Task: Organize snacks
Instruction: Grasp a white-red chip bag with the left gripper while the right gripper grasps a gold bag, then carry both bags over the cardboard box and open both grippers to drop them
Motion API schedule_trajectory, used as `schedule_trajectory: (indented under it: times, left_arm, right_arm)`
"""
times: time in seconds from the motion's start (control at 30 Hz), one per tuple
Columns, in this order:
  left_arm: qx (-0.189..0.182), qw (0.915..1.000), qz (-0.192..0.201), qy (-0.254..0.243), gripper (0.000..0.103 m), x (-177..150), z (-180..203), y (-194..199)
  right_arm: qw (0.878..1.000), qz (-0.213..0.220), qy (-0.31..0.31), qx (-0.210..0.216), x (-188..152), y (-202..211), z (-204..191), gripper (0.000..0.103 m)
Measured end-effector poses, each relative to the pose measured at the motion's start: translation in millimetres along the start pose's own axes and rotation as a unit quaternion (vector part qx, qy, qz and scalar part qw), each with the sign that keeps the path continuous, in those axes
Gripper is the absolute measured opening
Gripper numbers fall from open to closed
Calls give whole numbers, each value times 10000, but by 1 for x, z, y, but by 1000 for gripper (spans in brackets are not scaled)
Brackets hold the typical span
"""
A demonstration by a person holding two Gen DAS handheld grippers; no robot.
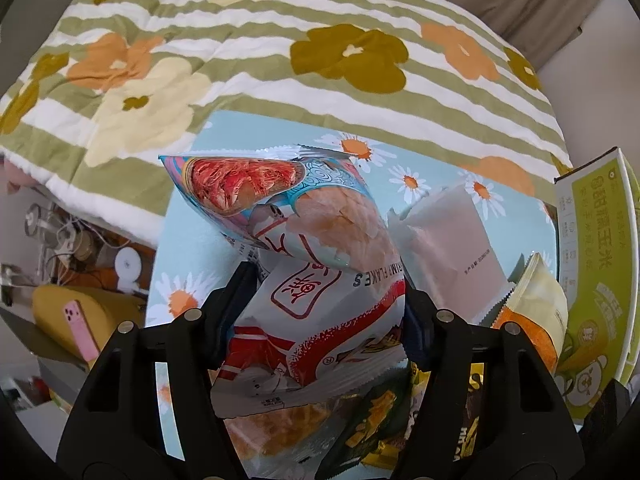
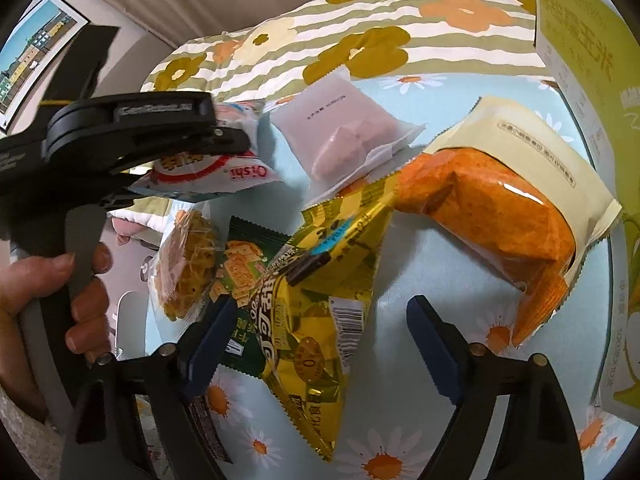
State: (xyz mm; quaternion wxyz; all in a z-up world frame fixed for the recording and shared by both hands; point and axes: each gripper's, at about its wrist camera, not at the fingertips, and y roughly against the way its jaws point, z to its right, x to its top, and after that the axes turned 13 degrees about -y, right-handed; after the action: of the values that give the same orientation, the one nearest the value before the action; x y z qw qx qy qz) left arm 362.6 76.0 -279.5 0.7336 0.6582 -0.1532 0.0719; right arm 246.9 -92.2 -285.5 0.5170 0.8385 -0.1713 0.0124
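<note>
My left gripper [image 1: 326, 292] is shut on a white, red and blue shrimp-flakes bag [image 1: 304, 240] and holds it above the daisy-print table [image 1: 424, 164]; it also shows in the right wrist view [image 2: 224, 136] at the left with the same bag [image 2: 208, 172]. My right gripper [image 2: 320, 320] is open, its fingers either side of a yellow snack bag [image 2: 320, 300] lying on the table [image 2: 432, 96]. An orange snack in a cream wrapper [image 2: 500, 208], a pink packet [image 2: 344, 132], a green cracker packet [image 2: 240, 264] and a clear noodle-snack bag [image 2: 184, 264] lie around it.
A green and white cardboard box [image 1: 596, 280] stands at the table's right edge, also in the right wrist view [image 2: 580, 32]. A striped flower quilt [image 1: 240, 60] lies beyond the table. A yellow chair with a pink phone [image 1: 78, 328] sits lower left.
</note>
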Motion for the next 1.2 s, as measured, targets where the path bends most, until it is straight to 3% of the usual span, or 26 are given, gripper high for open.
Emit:
schedule_trajectory:
  times: [0.2,0.4,0.8,1.2]
  left_arm:
    - [65,9999,80,-19,62,-6,-1,13]
    - [52,9998,177,-36,62,-15,-3,28]
    - [-60,9977,648,-197,62,-30,-2,92]
    - [-408,9872,1464,-494,62,-29,21,189]
  right_arm:
    - [9998,-52,47,199,-5,2,-2,61]
    - [9998,31,130,167,-9,6,-4,54]
    - [9975,641,168,225,-18,63,-23,51]
    - [9838,1679,171,603,-8,178,-36,51]
